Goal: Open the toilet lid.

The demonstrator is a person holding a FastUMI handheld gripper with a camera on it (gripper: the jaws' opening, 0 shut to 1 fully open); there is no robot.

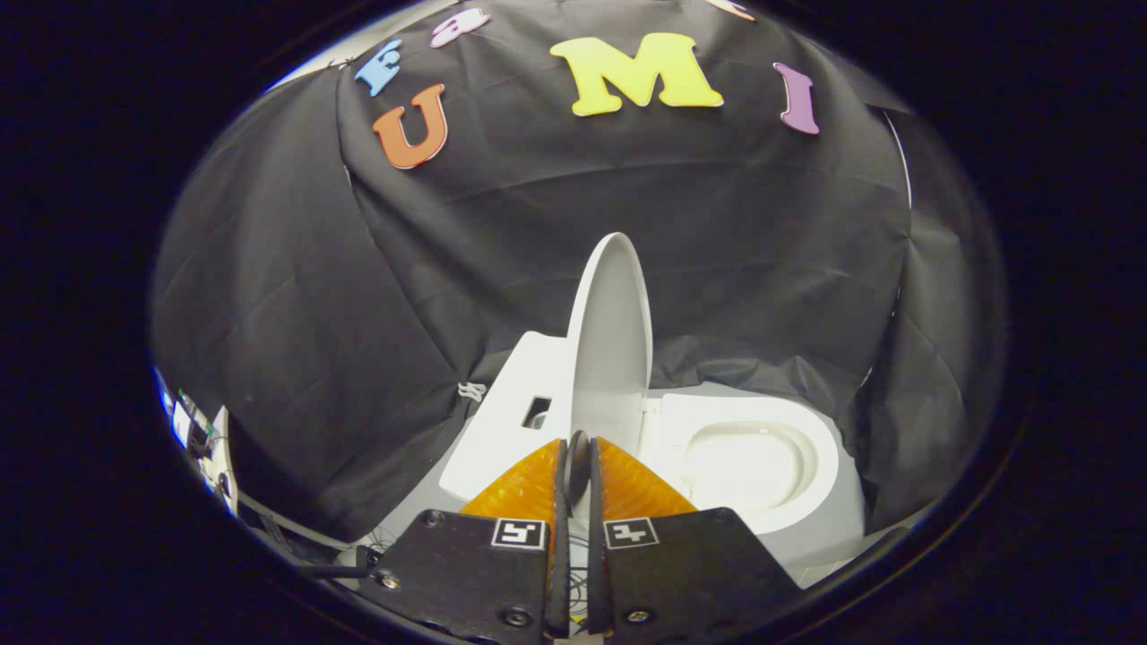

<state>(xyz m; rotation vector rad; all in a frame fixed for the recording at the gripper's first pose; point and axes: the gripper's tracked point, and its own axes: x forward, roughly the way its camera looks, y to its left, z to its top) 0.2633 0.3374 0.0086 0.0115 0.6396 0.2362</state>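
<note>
The white toilet lid [614, 340] stands raised almost on edge, seen nearly side-on, hinged between the tank [506, 421] on its left and the seat on its right. The seat ring [811, 439] lies flat around the open bowl [739, 470]. My gripper [578, 461] is shut on the lid's near rim, whose thin edge shows pinched between the two fingers. The lid rises straight ahead of and above the fingers.
Black cloth [358, 296] hangs behind the toilet and drapes around its base on both sides. A grey floor slab [833, 537] carries the toilet. Cables and some equipment [202, 439] sit low beyond the cloth's left side.
</note>
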